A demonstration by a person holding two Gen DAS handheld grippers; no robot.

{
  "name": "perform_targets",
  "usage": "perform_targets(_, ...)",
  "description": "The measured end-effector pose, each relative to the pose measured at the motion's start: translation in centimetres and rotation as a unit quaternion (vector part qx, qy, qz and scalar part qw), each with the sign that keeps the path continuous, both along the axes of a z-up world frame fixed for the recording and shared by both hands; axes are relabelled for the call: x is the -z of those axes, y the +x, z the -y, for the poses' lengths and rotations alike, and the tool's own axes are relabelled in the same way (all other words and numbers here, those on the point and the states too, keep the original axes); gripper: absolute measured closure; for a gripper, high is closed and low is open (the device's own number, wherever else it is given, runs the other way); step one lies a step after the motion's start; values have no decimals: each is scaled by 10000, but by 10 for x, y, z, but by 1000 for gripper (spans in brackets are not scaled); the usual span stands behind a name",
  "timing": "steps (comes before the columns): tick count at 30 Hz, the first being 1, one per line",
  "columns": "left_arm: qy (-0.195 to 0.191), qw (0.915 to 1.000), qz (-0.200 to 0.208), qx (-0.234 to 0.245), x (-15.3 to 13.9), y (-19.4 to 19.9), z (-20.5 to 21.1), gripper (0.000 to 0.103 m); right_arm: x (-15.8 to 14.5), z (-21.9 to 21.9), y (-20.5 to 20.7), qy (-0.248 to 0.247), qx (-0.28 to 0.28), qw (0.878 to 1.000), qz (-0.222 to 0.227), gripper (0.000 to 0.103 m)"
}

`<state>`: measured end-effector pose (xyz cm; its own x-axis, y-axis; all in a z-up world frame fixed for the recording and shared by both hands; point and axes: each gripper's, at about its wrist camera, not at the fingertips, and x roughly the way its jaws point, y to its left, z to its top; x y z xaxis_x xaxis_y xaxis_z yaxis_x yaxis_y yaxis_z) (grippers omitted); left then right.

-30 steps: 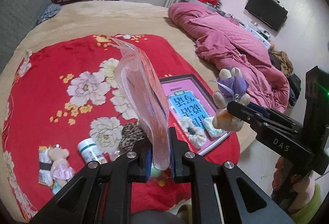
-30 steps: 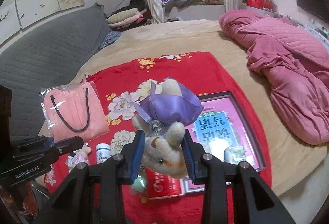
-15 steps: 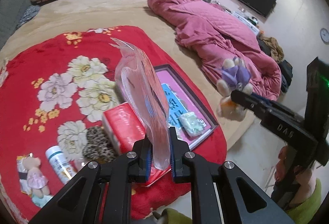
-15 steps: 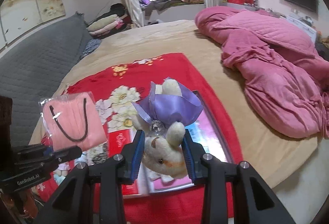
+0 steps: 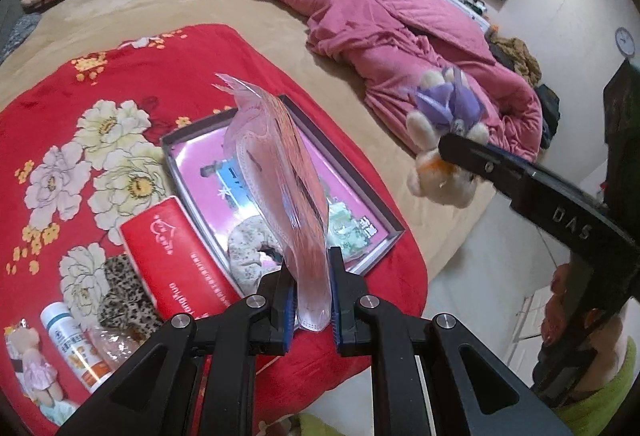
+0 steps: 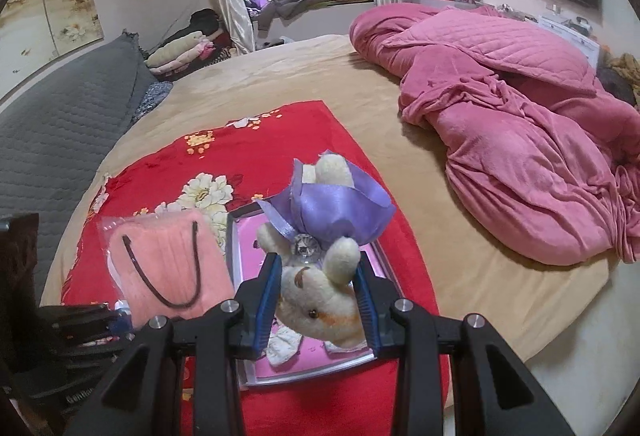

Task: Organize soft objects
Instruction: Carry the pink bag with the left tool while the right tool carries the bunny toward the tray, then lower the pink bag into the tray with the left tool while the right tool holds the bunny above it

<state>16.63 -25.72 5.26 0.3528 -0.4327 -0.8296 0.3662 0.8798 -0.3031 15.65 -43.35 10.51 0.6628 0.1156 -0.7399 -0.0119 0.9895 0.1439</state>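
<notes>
My left gripper (image 5: 311, 300) is shut on a clear packet of pink face masks (image 5: 280, 187), held edge-on above the pink-lined box tray (image 5: 384, 224) on the red floral blanket (image 5: 120, 75). The same mask packet (image 6: 168, 268) shows flat in the right wrist view. My right gripper (image 6: 318, 310) is shut on a cream plush rabbit in a purple dress (image 6: 320, 288), head down, over the tray (image 6: 304, 372). From the left wrist view the rabbit (image 5: 444, 139) hangs off the bed's right edge. A floral scrunchie (image 5: 252, 248) and a tissue pack (image 5: 344, 220) lie in the tray.
A red tissue pack (image 5: 176, 260), a leopard-print scrunchie (image 5: 124, 296), a white bottle (image 5: 72, 348) and a small bear doll (image 5: 32, 364) lie on the blanket at lower left. A crumpled pink quilt (image 6: 520, 139) covers the bed's right side. A person's green sleeve (image 5: 600, 396) is at lower right.
Both grippers have swung rightward over the blanket with their loads. The tray now sits directly under the mask packet and rabbit; the bottle and small doll slid to the lower left.
</notes>
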Motion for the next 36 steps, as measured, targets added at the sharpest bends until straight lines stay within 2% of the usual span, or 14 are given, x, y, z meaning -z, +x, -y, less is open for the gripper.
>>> perform_targets(11, -28, 9989, -446, 171, 37, 19, 26, 89, 5, 12, 12, -146, 76, 9998, -118, 66)
perform_targets(24, -21, 9932, -1115, 335, 88, 36, 46, 89, 41, 21, 33, -180, 62, 9982, -576, 66)
perform_targets(33, 131, 9877, -1467, 528, 117, 34, 56, 89, 66, 17, 40, -134, -81, 9958, -904, 66)
perform_targets(36, 283, 9861, -1533, 569, 126, 33, 59, 89, 71, 9, 41, -258, -209, 9948, -963, 66)
